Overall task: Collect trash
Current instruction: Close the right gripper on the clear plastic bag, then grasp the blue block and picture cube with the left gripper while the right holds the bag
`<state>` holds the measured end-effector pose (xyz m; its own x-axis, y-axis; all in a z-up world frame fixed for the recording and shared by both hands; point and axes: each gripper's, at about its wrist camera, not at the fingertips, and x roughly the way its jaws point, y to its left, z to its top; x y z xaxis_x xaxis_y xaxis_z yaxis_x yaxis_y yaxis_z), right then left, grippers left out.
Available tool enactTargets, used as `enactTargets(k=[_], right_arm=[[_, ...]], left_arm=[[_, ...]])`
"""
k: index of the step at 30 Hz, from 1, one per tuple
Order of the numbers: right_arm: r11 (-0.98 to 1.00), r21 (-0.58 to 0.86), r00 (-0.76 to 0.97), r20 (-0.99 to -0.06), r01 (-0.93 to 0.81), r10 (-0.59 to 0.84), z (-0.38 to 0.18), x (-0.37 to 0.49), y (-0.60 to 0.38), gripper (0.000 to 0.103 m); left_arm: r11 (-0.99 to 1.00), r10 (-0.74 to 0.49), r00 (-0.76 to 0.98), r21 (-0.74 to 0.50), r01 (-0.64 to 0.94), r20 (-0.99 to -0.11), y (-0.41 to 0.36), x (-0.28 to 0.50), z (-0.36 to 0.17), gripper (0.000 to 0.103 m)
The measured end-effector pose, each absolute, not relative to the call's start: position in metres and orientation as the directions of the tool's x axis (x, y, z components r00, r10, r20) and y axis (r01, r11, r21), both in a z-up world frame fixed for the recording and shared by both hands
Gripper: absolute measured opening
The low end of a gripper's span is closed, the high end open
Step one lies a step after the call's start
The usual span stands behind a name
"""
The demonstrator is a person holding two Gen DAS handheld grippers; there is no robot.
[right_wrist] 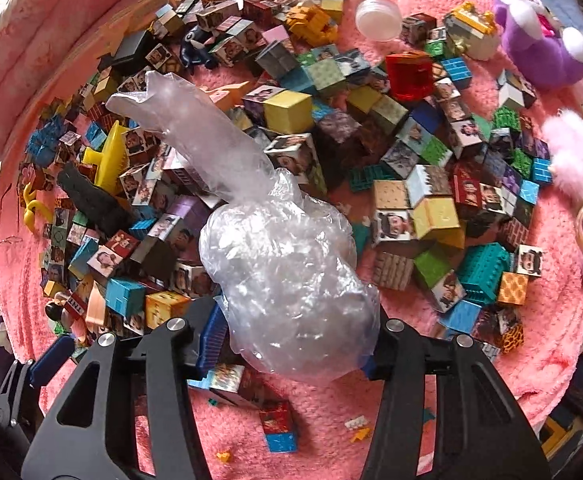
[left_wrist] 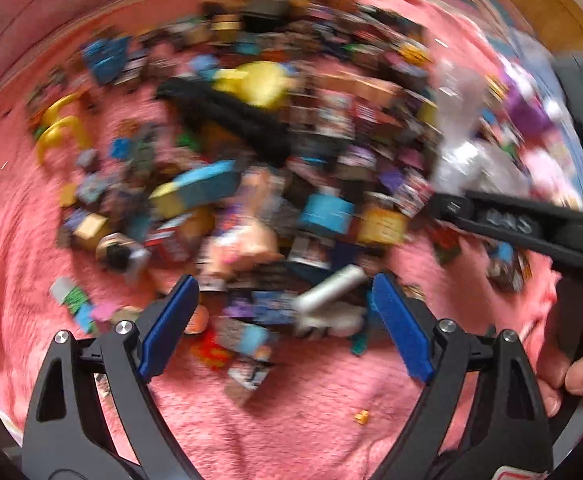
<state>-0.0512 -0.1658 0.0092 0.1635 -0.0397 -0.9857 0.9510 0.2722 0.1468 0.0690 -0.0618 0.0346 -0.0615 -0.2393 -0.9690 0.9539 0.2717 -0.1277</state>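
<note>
the right gripper [right_wrist: 291,344] pinches a crumpled clear plastic bag [right_wrist: 279,248] above the heap of printed toy cubes [right_wrist: 371,140]; its loose tail could snag cubes. the left gripper [left_wrist: 283,316] gapes wide and empty, blurred, near that heap.

Crinkled, glossy clear plastic bag [right_wrist: 287,264] over printed plastic blocks [right_wrist: 411,128] on a rough, fuzzy pink blanket [right_wrist: 323,432].

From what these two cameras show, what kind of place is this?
Most likely a child's play area at home. A pink fluffy blanket is strewn with picture-printed toy blocks, with a purple plush toy at the edge. The right tool grips a crumpled clear plastic bag.
</note>
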Motion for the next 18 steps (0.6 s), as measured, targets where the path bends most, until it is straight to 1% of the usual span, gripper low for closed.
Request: enactTargets(k=[4, 14, 16, 18], right_arm=[[0.266, 0.135, 0.155, -0.986, 0.954, -0.057, 0.010, -0.072, -0.168, 0.051], [0.203, 0.131, 0.146, -0.987, 0.970, -0.064, 0.009, -0.116, -0.166, 0.051], [0.193, 0.136, 0.150, -0.987, 0.972, -0.065, 0.010, -0.124, -0.165, 0.051], [0.185, 0.133, 0.147, -0.987, 0.974, -0.063, 0.009, -0.128, -0.164, 0.051]], left_arm=[[0.214, -0.237, -0.092, -0.144, 0.966, -0.967, -0.068, 0.049, 0.031, 0.085], [0.178, -0.192, -0.139, -0.174, 0.968, -0.971, -0.074, 0.016, 0.009, 0.085], [0.182, -0.195, -0.134, -0.170, 0.969, -0.972, -0.076, 0.013, 0.007, 0.088], [0.187, -0.197, -0.130, -0.168, 0.968, -0.972, -0.077, 0.011, 0.007, 0.088]])
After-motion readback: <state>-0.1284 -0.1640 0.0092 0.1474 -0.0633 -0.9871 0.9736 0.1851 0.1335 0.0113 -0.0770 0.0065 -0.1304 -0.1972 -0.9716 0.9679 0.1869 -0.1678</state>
